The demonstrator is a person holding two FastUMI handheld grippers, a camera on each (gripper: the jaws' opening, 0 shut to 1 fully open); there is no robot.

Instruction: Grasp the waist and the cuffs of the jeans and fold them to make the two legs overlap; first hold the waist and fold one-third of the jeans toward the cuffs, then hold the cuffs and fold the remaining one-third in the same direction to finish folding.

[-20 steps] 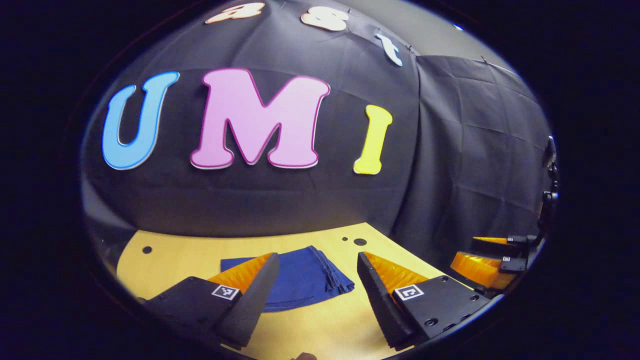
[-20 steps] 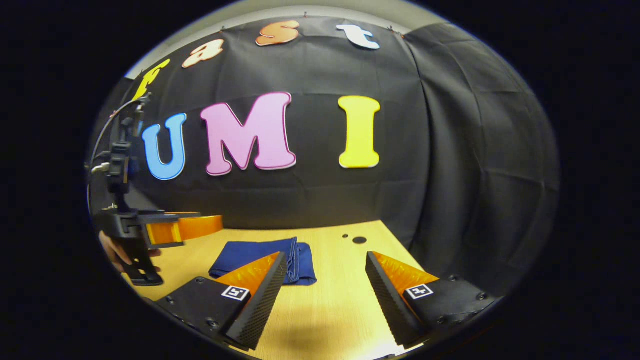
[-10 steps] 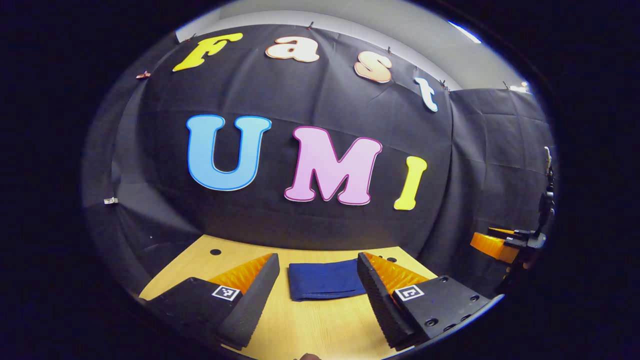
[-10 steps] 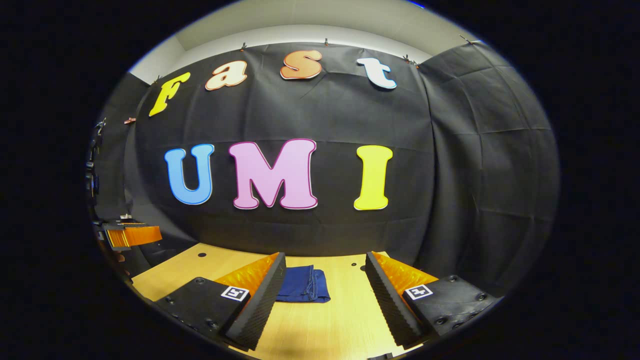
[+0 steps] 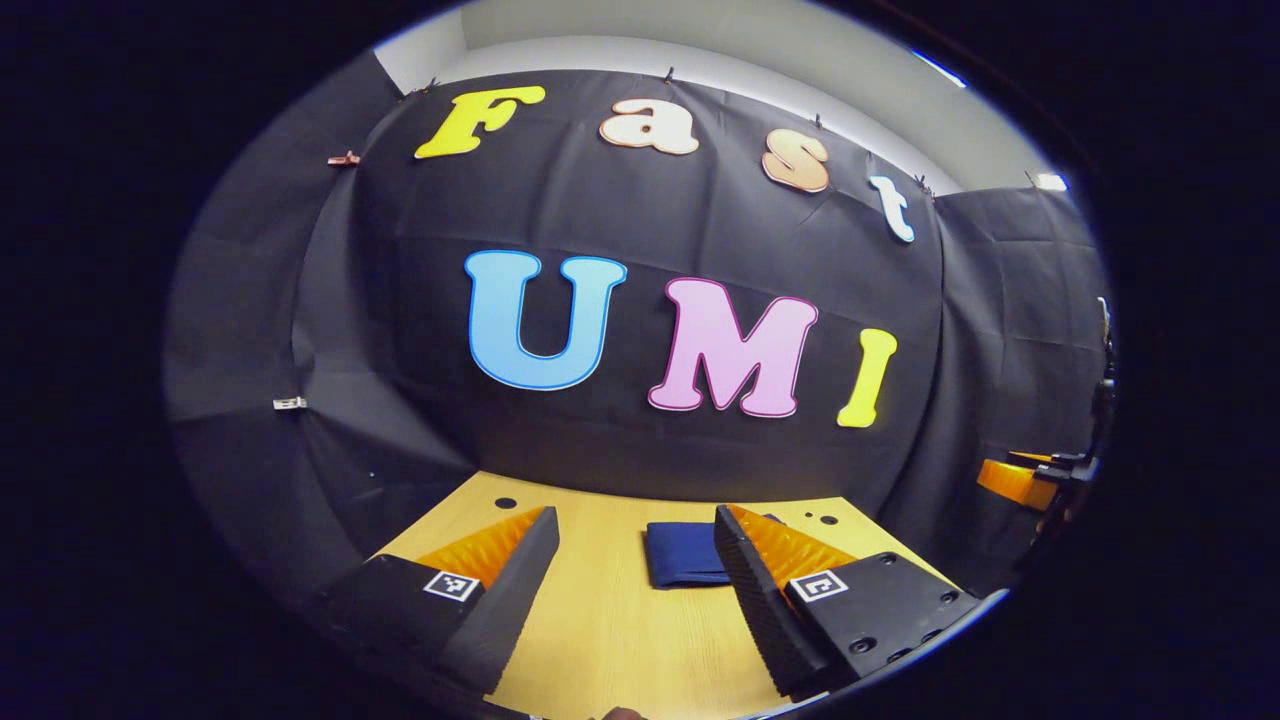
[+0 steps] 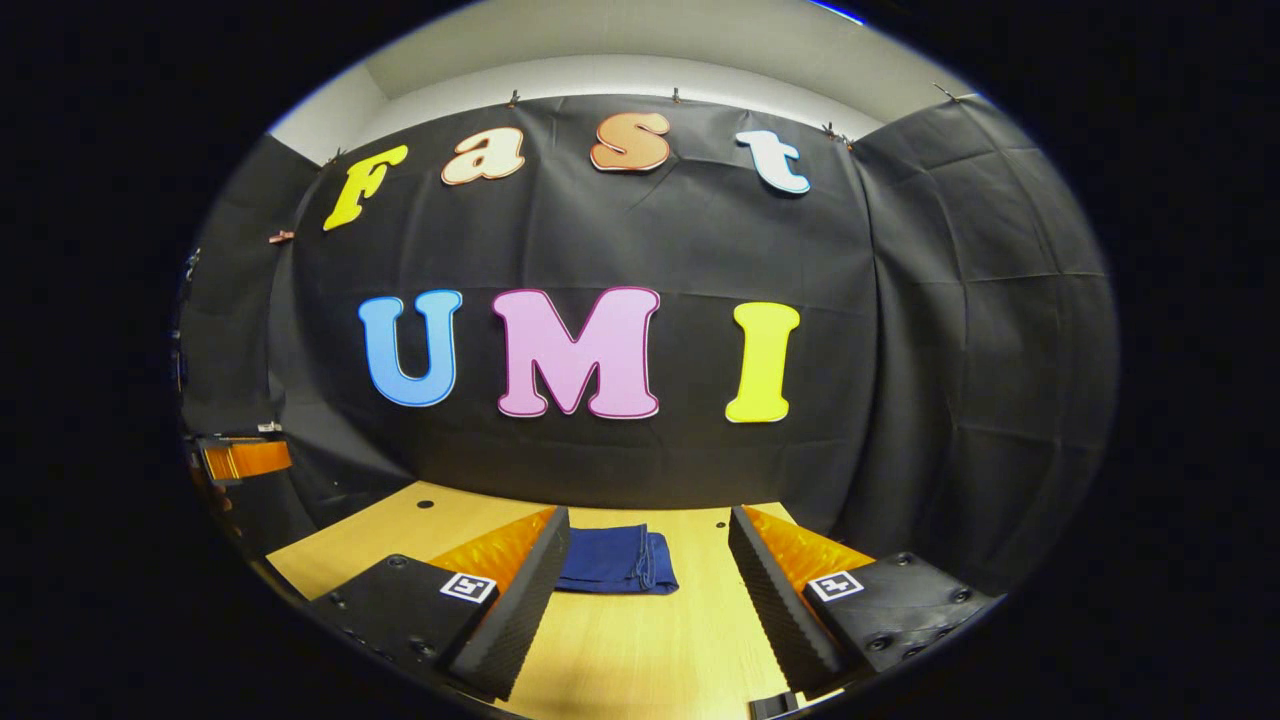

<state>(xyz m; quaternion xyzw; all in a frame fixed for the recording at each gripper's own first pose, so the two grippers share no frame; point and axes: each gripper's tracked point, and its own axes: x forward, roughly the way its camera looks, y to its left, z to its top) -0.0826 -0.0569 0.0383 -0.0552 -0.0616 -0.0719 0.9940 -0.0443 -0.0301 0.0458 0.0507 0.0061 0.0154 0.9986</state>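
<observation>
Folded jeans (image 6: 617, 560) flat on wooden surface (image 6: 640, 650) (compact blue bundle), ahead of right tool (image 6: 648, 570), fingers spread, holding nothing, left tool (image 5: 636, 565) likewise spread, jeans just ahead by its right finger.

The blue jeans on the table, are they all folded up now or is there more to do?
Folding looks done: the dark blue denim jeans lie as a small flat bundle on the light wooden table, with stacked edges showing at one side. Nothing is in hand: the left gripper and the right gripper are both open, held back from the bundle and touching no cloth. Nothing obvious seems left, except perhaps putting the grippers down.
</observation>
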